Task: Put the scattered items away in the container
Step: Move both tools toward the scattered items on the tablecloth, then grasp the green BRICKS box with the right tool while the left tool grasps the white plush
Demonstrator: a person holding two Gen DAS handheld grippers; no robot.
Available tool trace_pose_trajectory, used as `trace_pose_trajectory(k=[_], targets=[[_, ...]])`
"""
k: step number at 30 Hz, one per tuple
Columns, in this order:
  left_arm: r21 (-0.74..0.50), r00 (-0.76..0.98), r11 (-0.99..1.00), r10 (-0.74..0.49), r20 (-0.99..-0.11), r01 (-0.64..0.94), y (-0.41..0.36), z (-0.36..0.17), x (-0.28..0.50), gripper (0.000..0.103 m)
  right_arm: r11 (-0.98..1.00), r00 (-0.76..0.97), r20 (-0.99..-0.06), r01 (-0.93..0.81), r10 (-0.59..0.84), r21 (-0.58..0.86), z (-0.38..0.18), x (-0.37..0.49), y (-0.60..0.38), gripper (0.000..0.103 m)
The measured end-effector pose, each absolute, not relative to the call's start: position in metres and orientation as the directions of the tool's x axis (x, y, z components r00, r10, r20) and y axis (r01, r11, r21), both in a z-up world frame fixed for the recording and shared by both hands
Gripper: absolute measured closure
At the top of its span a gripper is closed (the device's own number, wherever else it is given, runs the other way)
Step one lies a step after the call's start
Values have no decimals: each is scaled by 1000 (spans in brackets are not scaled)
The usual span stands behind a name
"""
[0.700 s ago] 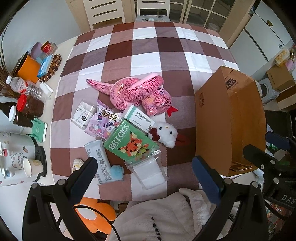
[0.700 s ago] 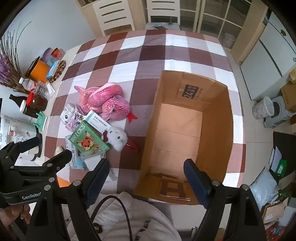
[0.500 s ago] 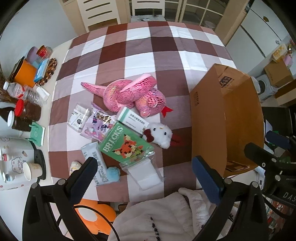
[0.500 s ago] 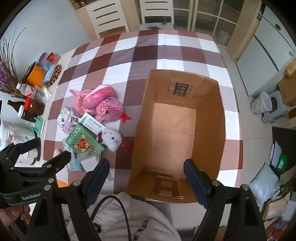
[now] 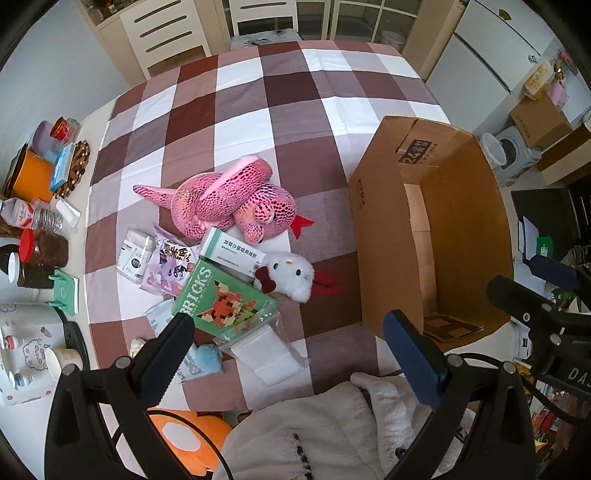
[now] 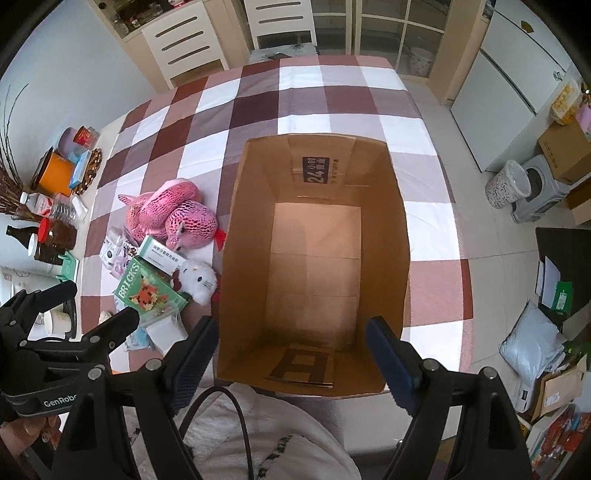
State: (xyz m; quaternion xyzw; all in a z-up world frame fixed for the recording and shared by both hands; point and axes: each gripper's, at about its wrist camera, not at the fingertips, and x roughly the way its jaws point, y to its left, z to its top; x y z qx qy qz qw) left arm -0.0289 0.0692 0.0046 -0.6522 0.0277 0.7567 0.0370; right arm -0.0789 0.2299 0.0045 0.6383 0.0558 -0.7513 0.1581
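An empty open cardboard box [image 5: 384, 229] [image 6: 399, 221] stands on the checked tablecloth at the right. Left of it lies a heap: a pink spotted plush [image 5: 225, 201] [image 6: 173, 214], a white cat plush [image 5: 291, 275] [image 6: 199, 278], a green BRICKS box [image 5: 225, 299] [image 6: 147, 288], a white-green carton [image 5: 232, 251], small packets [image 5: 136, 253] and a clear bag [image 5: 266, 347]. My left gripper [image 5: 288, 339] hangs open high above the heap's near edge. My right gripper [image 6: 291, 343] is open high over the box's near wall. Nothing is between either pair of fingers.
Jars, bottles, an orange tub [image 5: 31, 179] and cups [image 5: 61, 363] crowd the table's left edge. Chairs [image 5: 162, 33] stand at the far side. A person's white fleece sleeve [image 5: 314, 432] fills the bottom. Boxes and a bin [image 6: 506, 182] sit on the floor right.
Both grippers have risen and drawn back, so the table, heap and box look smaller and lower in both views. Nothing on the table has moved.
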Motion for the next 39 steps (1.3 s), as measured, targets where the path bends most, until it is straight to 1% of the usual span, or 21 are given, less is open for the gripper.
trace_pose_trajectory(k=[10, 20, 23, 27, 35, 39], targets=[[-16, -146, -998, 25, -989, -62, 55, 4, -25, 0, -930, -128, -978, 348, -167, 113, 5, -76, 214, 18], [-29, -149, -999, 23, -989, 36, 11, 2, -12, 0, -897, -114, -979, 429, -171, 107, 8, -68, 174, 18], [-22, -153, -996, 9, -988, 81, -13, 0, -5, 0, -865, -125, -976, 492, -181, 97, 10, -63, 156, 18], [14, -160, -986, -42, -986, 169, -55, -4, 7, 0, -800, -139, -966, 592, -217, 94, 15, -50, 124, 18], [47, -163, -955, -98, -982, 292, -131, -34, 38, 0, -668, -55, -957, 728, -285, 157, 0, -28, 61, 18], [-1, -155, -943, -54, -986, 333, -161, -70, 55, 3, -599, -10, -954, 781, -299, 179, -27, -19, 32, 18]])
